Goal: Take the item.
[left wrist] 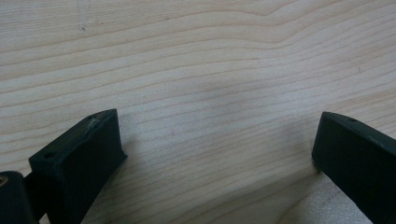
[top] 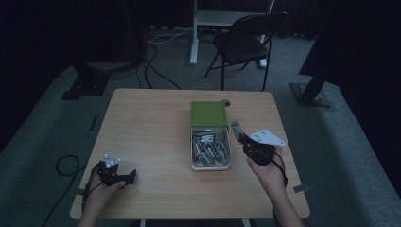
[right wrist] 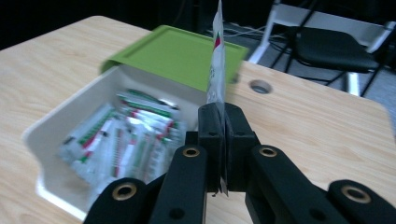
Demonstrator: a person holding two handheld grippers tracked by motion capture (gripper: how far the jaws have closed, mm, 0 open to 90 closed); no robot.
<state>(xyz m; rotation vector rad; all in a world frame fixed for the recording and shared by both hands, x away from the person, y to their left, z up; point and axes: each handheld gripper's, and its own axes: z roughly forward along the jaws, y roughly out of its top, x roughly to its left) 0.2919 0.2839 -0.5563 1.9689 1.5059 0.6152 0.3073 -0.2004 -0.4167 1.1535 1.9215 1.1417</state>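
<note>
**benchrat:** Right gripper (right wrist: 223, 140) is what's closest to the lens in its own view, black jaws pinched tight on a single sachet (right wrist: 216, 65). It's a flat little packet, white with red and green print, standing on edge with its long axis pointing straight up out of the jaws.

**tinkerlou:** And where's that relative to the box?

**benchrat:** From the high view the right gripper (top: 242, 138) sits just off the right wall of the white box (top: 193, 150), near the tabletop's right edge, and the sachet (top: 235, 126) pokes up and away from the hand. The box is full of the same packets (top: 210, 147). Its green lid (top: 208, 113) is slid back toward the tabletop's far edge.

**tinkerlou:** So it's going in or coming out?

**benchrat:** Can't tell from this. If it's going in, the box opening lies to the gripper's left and a bit below, so I'd guess the packet needs laying flat to match the others.

**tinkerlou:** Left hand doing anything?

**benchrat:** Nope. Left gripper (top: 118, 177) is parked by the near left corner, well apart from the box, jaws spread wide over bare wood (left wrist: 205, 70), gripping nothing.
</note>
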